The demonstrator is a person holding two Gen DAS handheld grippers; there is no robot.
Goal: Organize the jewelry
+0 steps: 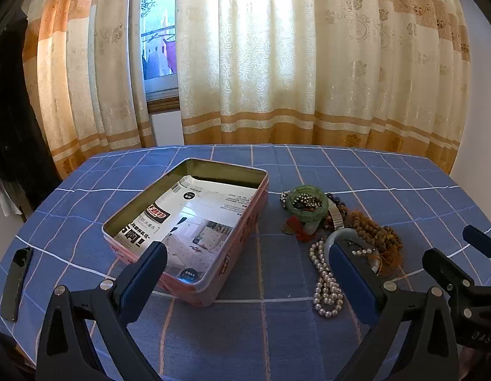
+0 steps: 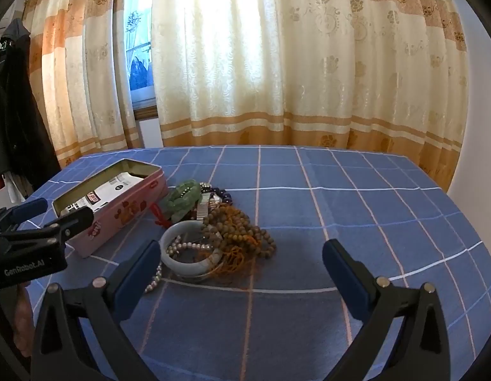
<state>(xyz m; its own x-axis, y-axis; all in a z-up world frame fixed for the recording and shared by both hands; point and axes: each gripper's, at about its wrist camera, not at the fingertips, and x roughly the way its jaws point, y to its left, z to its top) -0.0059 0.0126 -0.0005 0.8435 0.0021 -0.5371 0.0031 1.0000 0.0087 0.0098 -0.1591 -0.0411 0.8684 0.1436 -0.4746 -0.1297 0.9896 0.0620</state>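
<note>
An open pink tin box (image 1: 245,219) lined with printed paper lies on the blue checked tablecloth; it also shows in the right wrist view (image 2: 118,216). Right of it is a jewelry heap: a green bangle (image 1: 309,212), a pearl necklace (image 1: 326,285), brown wooden beads (image 1: 375,231) and a pale jade bangle (image 2: 191,263). My left gripper (image 1: 247,254) is open and empty, its fingers spanning the box's near corner and the pearls. My right gripper (image 2: 240,252) is open and empty, just in front of the heap.
A dark flat object (image 1: 16,282) lies near the table's left edge. Cream and orange curtains (image 1: 277,63) hang behind the table. Dark clothes (image 2: 13,111) hang at far left. The tablecloth (image 2: 372,222) stretches to the right of the heap.
</note>
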